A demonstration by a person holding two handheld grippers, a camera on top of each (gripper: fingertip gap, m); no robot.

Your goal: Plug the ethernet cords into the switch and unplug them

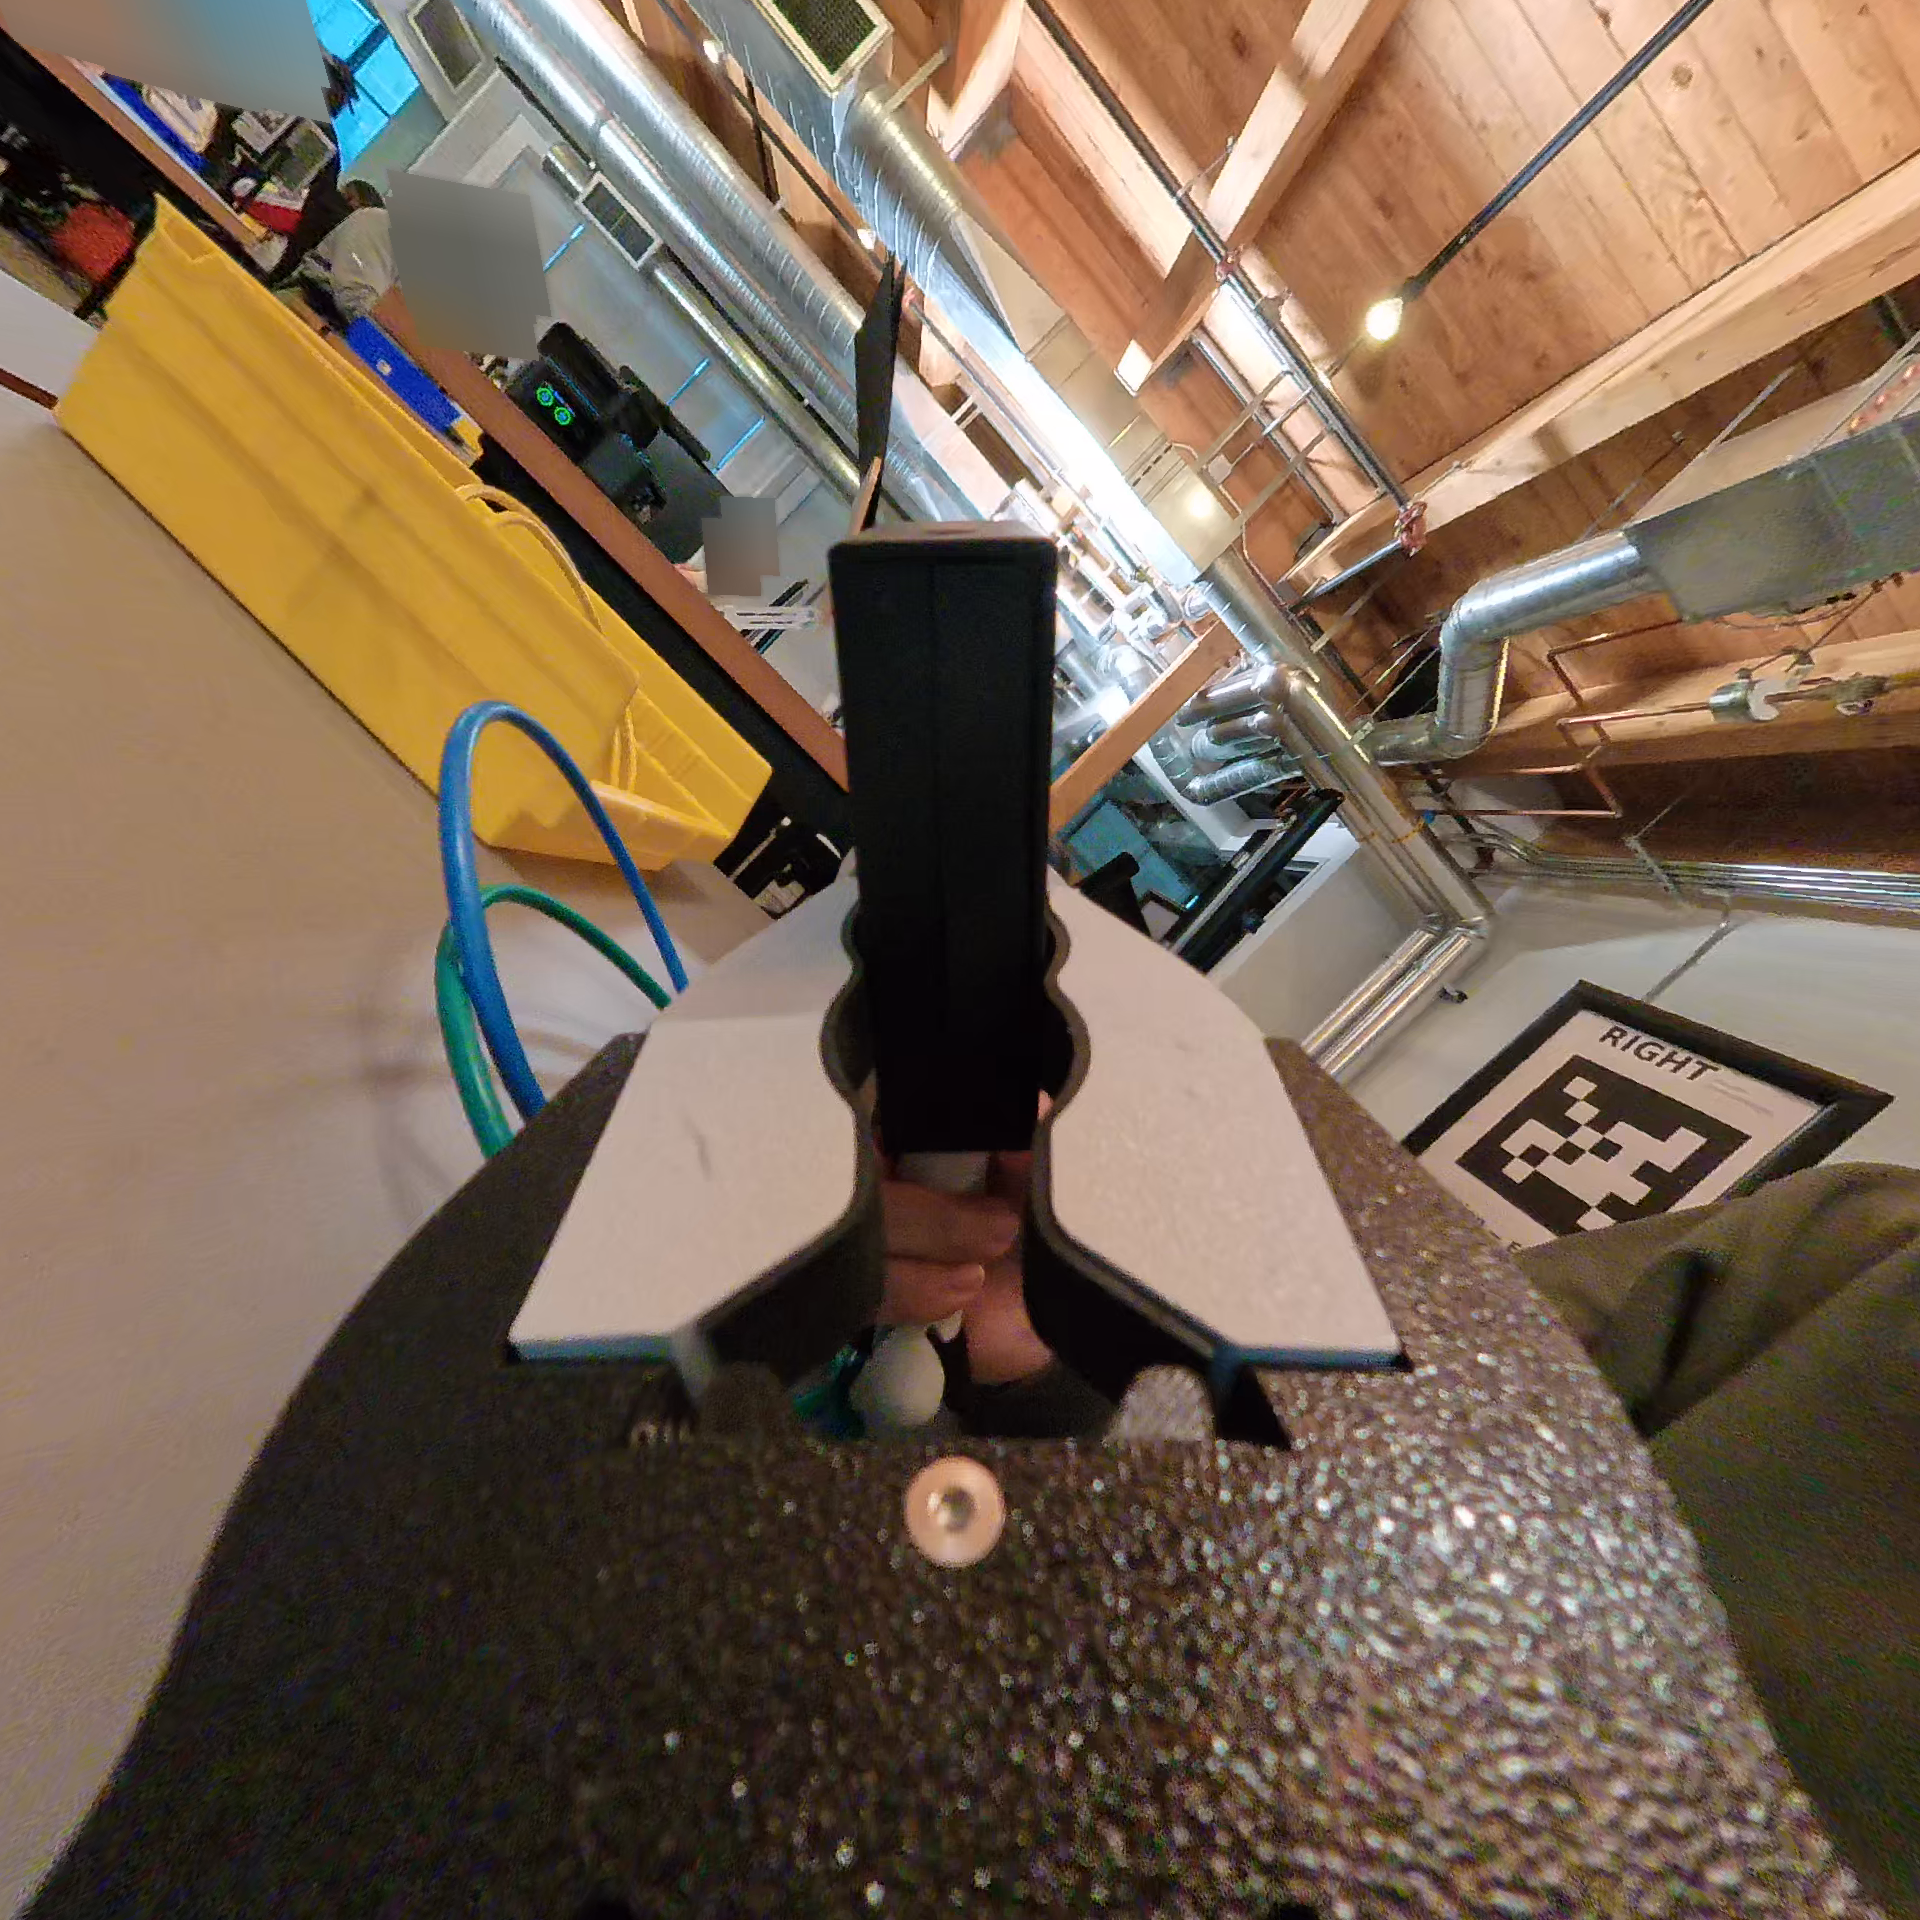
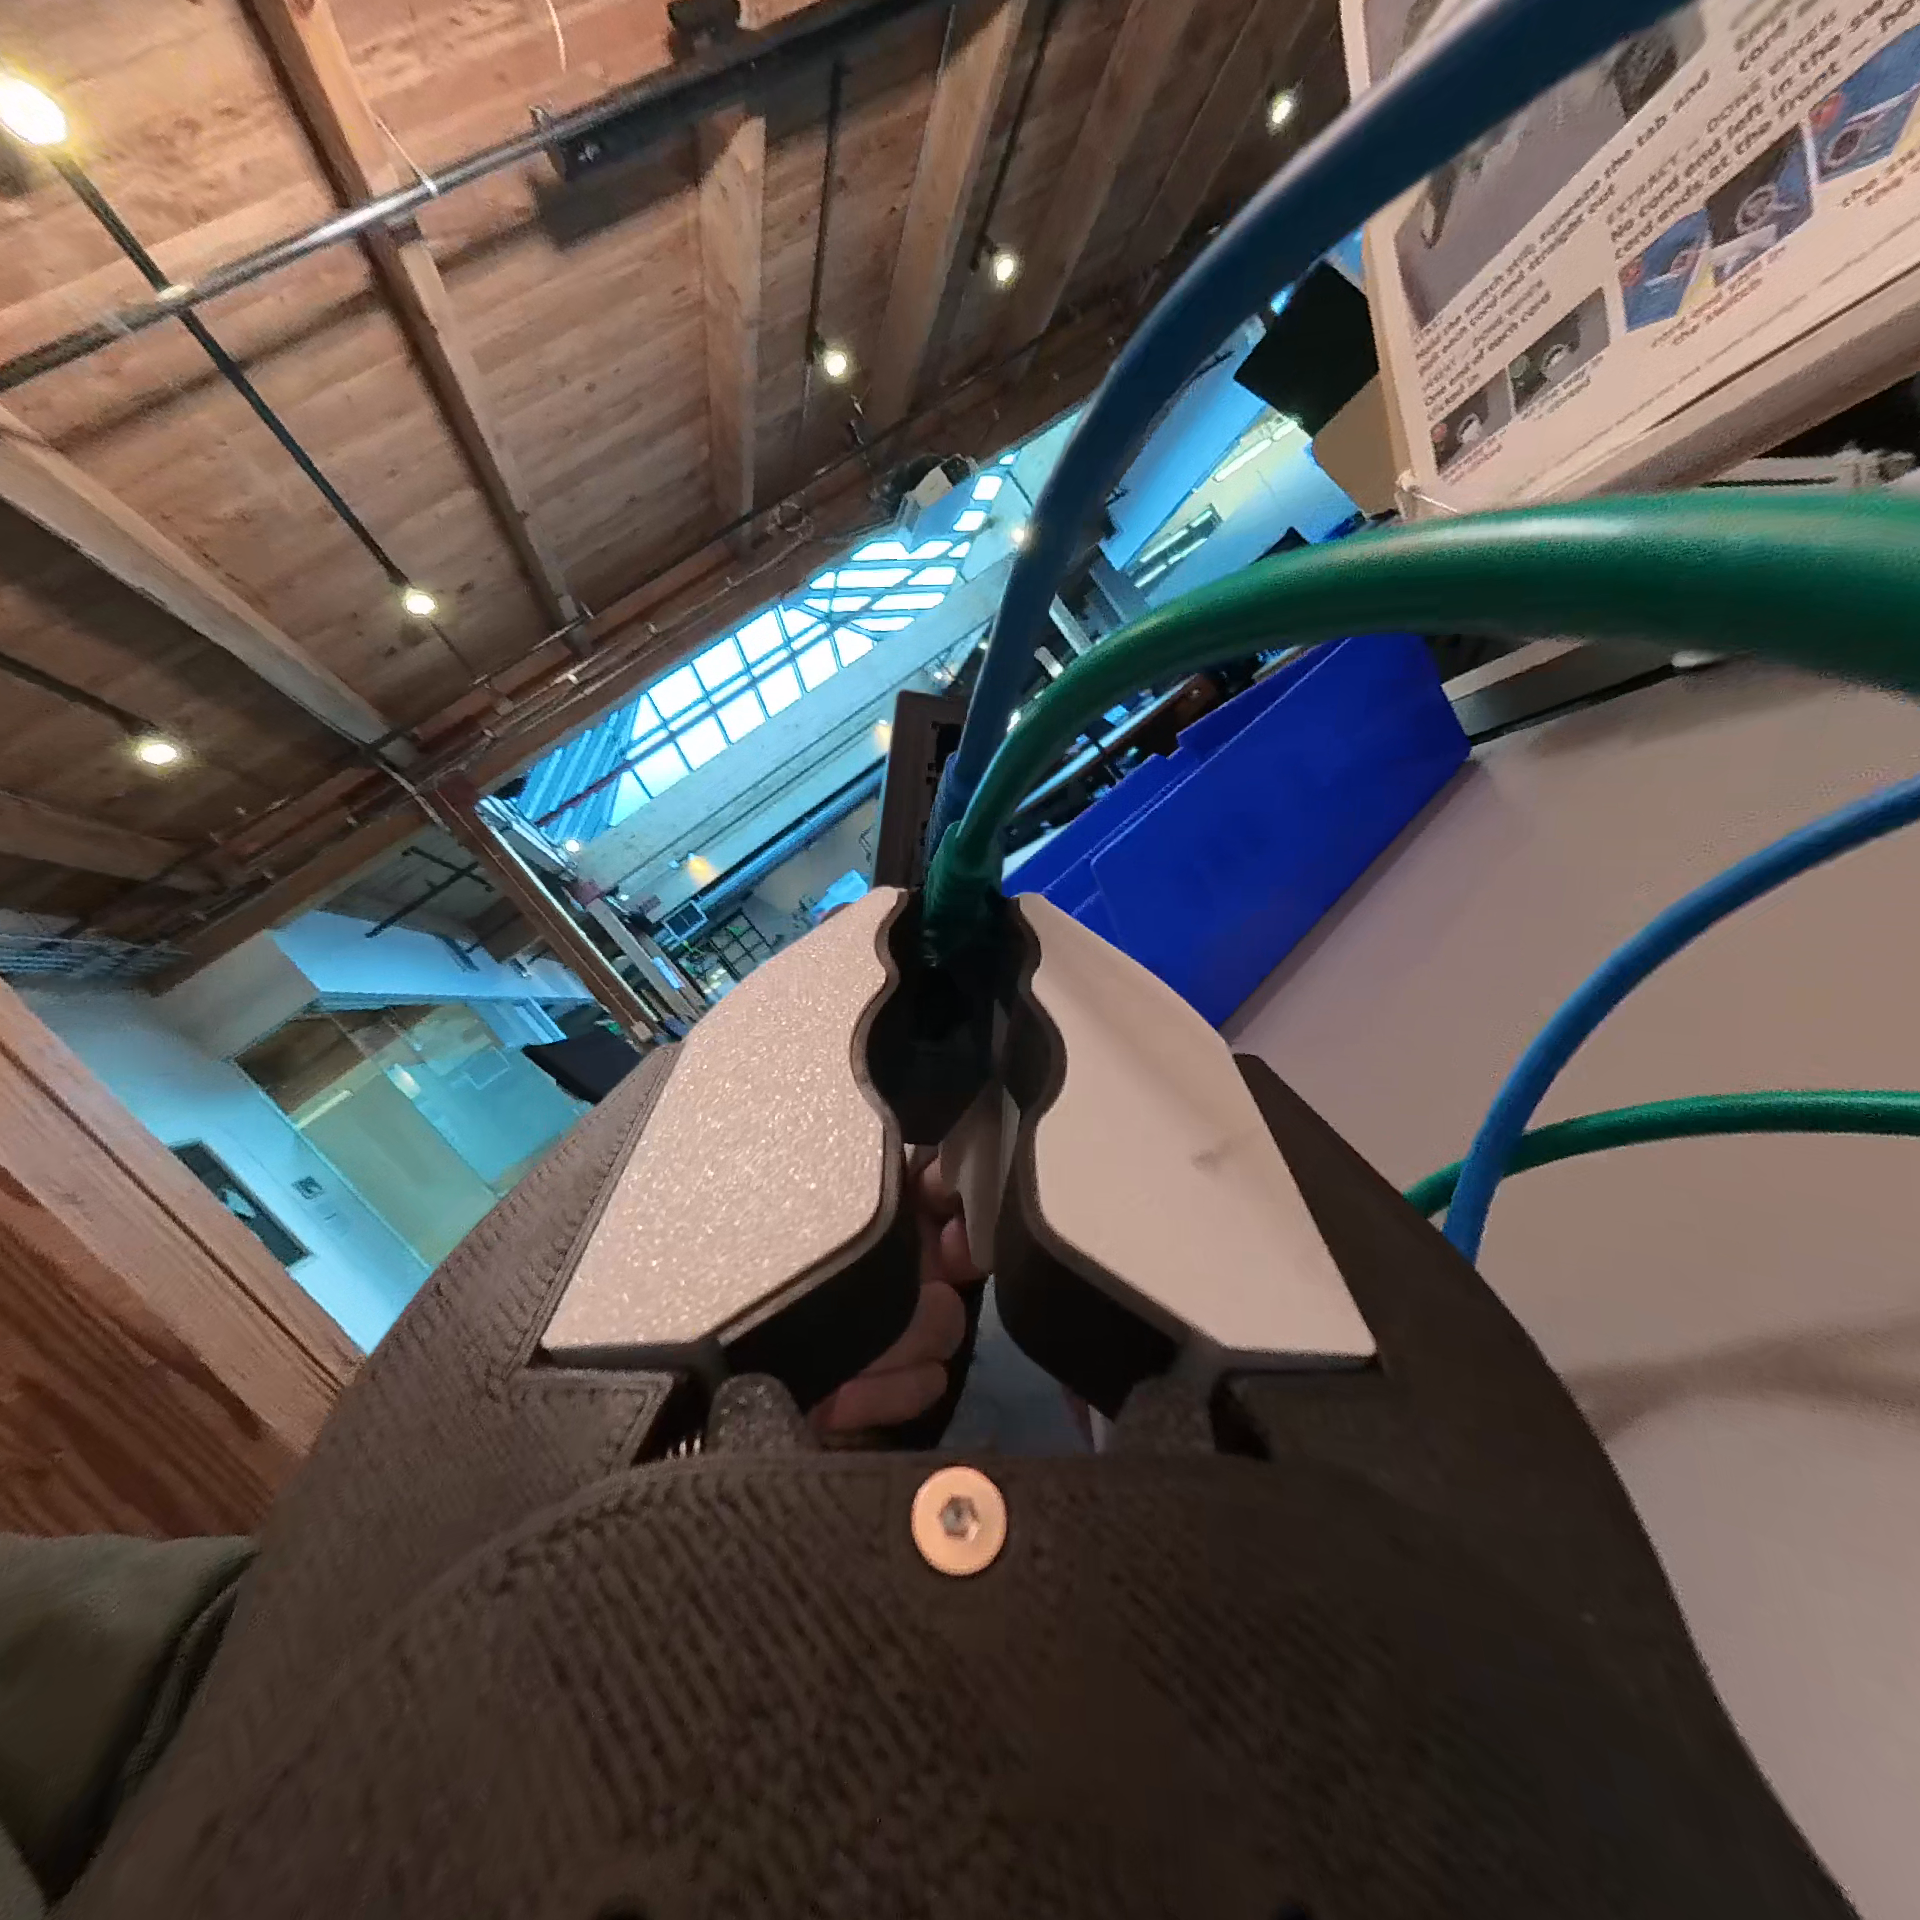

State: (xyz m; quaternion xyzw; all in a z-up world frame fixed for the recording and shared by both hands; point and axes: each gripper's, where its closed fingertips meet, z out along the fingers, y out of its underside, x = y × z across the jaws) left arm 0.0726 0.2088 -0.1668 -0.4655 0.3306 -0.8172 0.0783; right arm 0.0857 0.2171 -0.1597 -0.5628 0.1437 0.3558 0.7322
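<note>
In the left wrist view my left gripper (image 1: 951, 997) is shut on the black switch (image 1: 945, 810), held on end and sticking up past the fingertips. A blue cord (image 1: 551, 810) and a green cord (image 1: 468, 1039) loop over the table to its left. In the right wrist view my right gripper (image 2: 951, 987) is shut on the green cord's plug (image 2: 951, 904), right at the switch (image 2: 914, 790). The green cord (image 2: 1455, 582) arcs off to the right. The blue cord (image 2: 1143, 343) runs down into the switch beside it.
A yellow bin (image 1: 364, 561) stands on the beige table (image 1: 208, 1039) at the back left. A blue bin (image 2: 1278, 790) sits beyond the right gripper. A printed instruction sheet (image 2: 1621, 229) stands at the upper right. A sleeve (image 1: 1766, 1455) shows at the right.
</note>
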